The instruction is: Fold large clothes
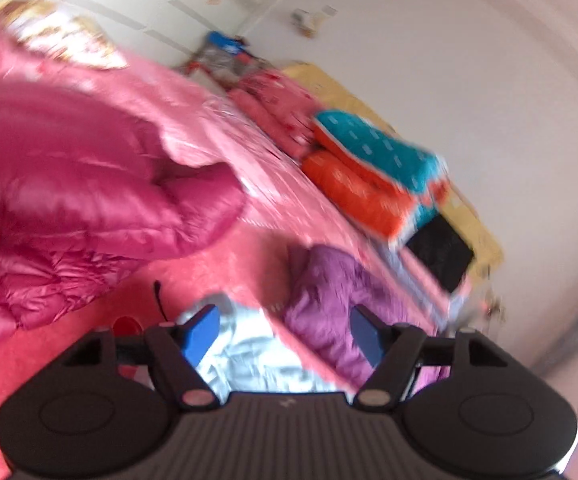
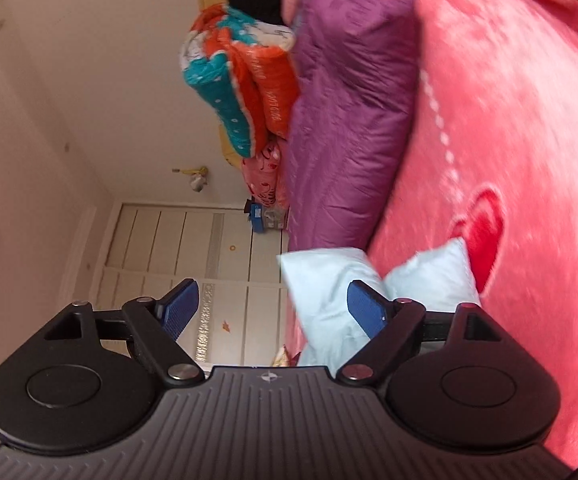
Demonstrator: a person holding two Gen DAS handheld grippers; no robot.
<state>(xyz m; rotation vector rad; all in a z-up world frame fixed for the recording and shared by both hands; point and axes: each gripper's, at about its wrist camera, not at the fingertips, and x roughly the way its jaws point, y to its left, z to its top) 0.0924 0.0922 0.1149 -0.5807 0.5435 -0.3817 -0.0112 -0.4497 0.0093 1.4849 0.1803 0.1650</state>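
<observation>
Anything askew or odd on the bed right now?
Nothing damaged or spilled. The magenta puffer jacket lies bunched and unfolded on the pink blanket, and the pale blue garment is crumpled. Both grippers, left and right, are open and empty.

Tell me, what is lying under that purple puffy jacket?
The purple jacket rests on a pink fleece blanket. A pale blue garment lies beside its near end. Whatever the blanket covers is hidden.

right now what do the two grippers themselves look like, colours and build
Both match: the left gripper and right gripper have a ribbed black body with a small pale logo, round black side discs, black linkage arms on silver pivot pins, and flat blue finger pads. No cables or sleeves show.
</observation>
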